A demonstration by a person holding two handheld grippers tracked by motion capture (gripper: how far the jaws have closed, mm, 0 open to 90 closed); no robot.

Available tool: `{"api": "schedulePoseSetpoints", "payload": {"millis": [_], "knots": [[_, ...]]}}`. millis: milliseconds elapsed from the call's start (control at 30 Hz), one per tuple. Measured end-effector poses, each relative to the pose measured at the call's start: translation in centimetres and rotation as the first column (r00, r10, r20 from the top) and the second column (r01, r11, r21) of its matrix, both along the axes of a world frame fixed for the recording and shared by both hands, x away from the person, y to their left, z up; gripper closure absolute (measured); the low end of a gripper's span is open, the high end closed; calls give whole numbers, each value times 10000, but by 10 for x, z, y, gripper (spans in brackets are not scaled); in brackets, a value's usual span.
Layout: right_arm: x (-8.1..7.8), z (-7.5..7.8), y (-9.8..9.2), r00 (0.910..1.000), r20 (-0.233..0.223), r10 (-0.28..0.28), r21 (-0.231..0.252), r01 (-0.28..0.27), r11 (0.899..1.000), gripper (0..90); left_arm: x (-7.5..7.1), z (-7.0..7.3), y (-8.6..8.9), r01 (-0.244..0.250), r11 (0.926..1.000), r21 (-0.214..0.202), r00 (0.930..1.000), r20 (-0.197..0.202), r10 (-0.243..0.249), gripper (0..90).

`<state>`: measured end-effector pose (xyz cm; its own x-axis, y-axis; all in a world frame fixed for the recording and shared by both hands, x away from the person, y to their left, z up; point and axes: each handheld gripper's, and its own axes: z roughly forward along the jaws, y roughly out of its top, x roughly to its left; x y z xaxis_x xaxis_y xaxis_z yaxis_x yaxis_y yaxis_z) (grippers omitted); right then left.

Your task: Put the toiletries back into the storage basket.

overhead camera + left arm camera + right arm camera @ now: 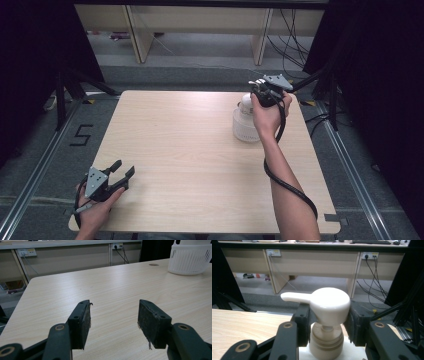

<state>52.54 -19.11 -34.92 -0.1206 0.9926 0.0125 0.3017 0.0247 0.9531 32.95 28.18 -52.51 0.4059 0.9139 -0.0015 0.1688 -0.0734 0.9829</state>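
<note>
At the table's far right, right tool [325, 322] clamping pump bottle [325, 315], left tool [113, 323] wide

The pump bottle [246, 120] is white, standing upright on the counter [190, 150] directly under the right gripper [264, 94]. Its pump head [329, 303] is a rounded cream cap with a short nozzle [295, 297] jutting level to the left in the right gripper view. That head sits between the gripper's two black jaws, which press on it from either side. Beneath it a ribbed beige collar [326, 341] joins the wider white body, which stands below the jaws.
</note>
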Motion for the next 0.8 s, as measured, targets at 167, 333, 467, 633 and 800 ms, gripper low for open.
{"api": "schedulePoseSetpoints", "payload": {"millis": [167, 333, 467, 633, 800], "knots": [[1, 0, -1, 10000, -6, 48, -35, -48, 10000, 597, 0, 0, 0, 4, 10000, -19, 10000, 4, -4, 432], [0, -2, -1, 9998, -175, 26, 14, -26, 10000, 524, 0, 0, 0, -5, 10000, -37, 10000, -7, 5, 431], [-1, -6, 1, 9996, -256, -122, 161, 126, 9998, 388, 0, 0, 0, -15, 10000, -31, 10000, -9, 15, 431], [-2, -6, -1, 9998, -216, -1, -54, 0, 10000, 314, 0, 0, 0, -16, 10000, -23, 10000, -10, 16, 431], [-6, -5, -1, 9998, -196, 72, -206, -76, 9998, 285, 0, 0, 1, -20, 10000, -45, 10000, -8, 19, 431]]}}
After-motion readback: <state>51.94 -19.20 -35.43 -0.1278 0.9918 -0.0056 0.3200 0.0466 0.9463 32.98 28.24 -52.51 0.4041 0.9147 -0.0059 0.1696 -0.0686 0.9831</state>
